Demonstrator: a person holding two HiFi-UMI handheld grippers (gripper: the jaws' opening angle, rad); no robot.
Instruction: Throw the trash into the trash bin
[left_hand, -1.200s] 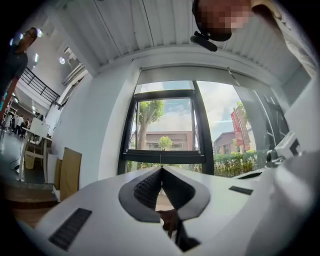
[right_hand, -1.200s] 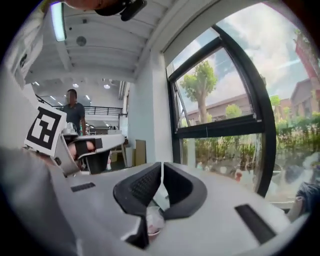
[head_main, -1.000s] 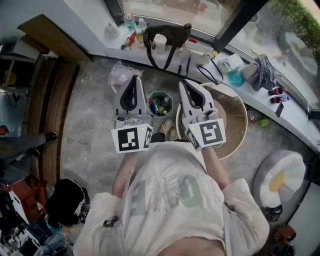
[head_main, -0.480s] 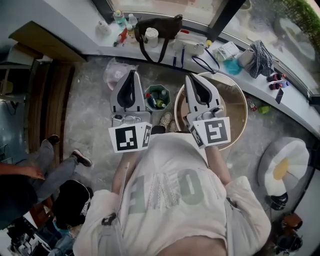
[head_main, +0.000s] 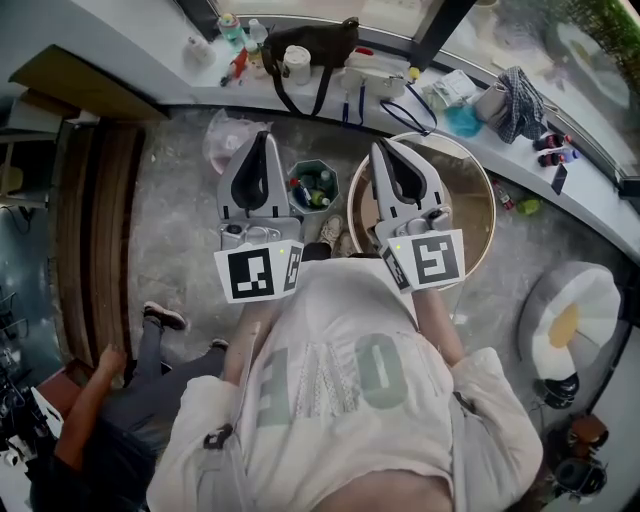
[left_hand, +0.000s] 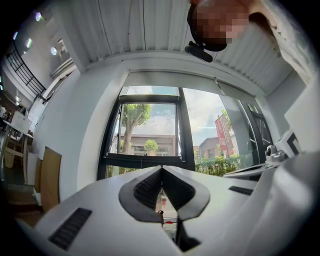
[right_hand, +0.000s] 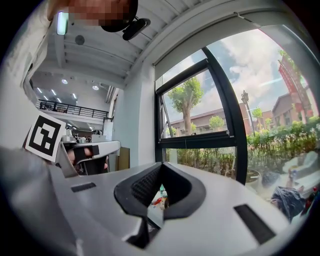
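My left tongs (head_main: 263, 136) and right tongs (head_main: 379, 146) are both clenched tight with nothing caught between them, held out level and side by side towards the window. The green trash bin (head_main: 335, 172) stands on the floor between the two, with bottles and other trash lying inside it. The round desk (head_main: 470, 205) is below my right tongs.

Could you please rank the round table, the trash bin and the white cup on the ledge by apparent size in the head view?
Largest: the round table; then the trash bin; smallest: the white cup, though it sits farther from the camera.
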